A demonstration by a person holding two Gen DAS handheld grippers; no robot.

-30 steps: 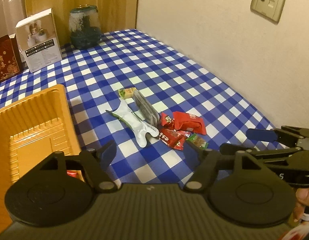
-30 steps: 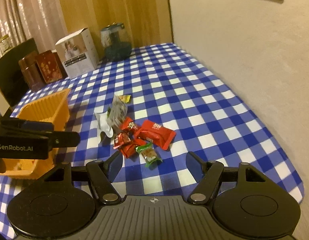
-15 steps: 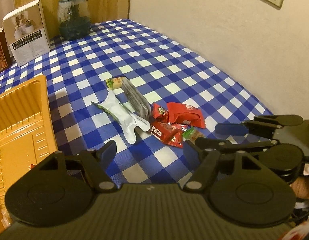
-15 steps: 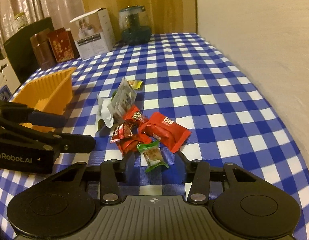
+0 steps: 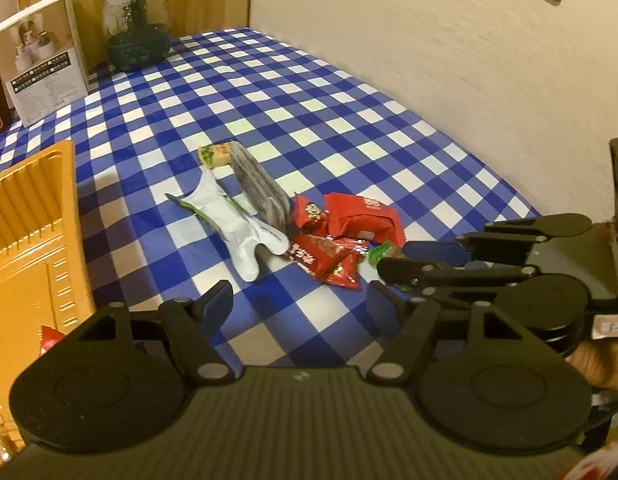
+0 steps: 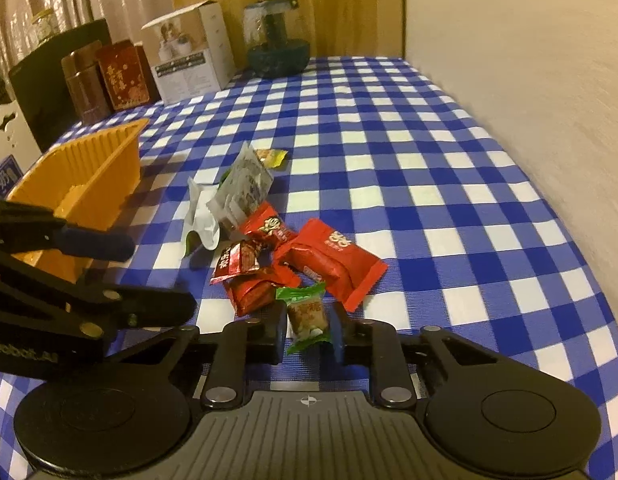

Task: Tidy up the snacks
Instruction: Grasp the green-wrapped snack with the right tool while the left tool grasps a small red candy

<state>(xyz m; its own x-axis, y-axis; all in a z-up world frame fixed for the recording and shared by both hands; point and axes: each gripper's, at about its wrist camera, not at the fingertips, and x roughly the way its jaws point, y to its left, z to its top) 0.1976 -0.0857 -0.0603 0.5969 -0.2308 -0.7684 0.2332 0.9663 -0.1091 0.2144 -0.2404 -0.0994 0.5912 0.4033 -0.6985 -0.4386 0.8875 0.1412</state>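
green-wrapped candy (image 6: 306,313) | right gripper (image 6: 307,334) narrowed around it, contact unclear | left gripper (image 5: 299,304) spread, empty

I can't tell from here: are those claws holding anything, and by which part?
The right claw is closed around the green-wrapped candy, pinching its near half from both sides. The left claw is open and holds nothing.

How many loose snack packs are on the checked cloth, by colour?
Red packs: 4
White or silver pouches: 2
Green-wrapped candy: 1
Yellow-green candy: 1
Total: 8
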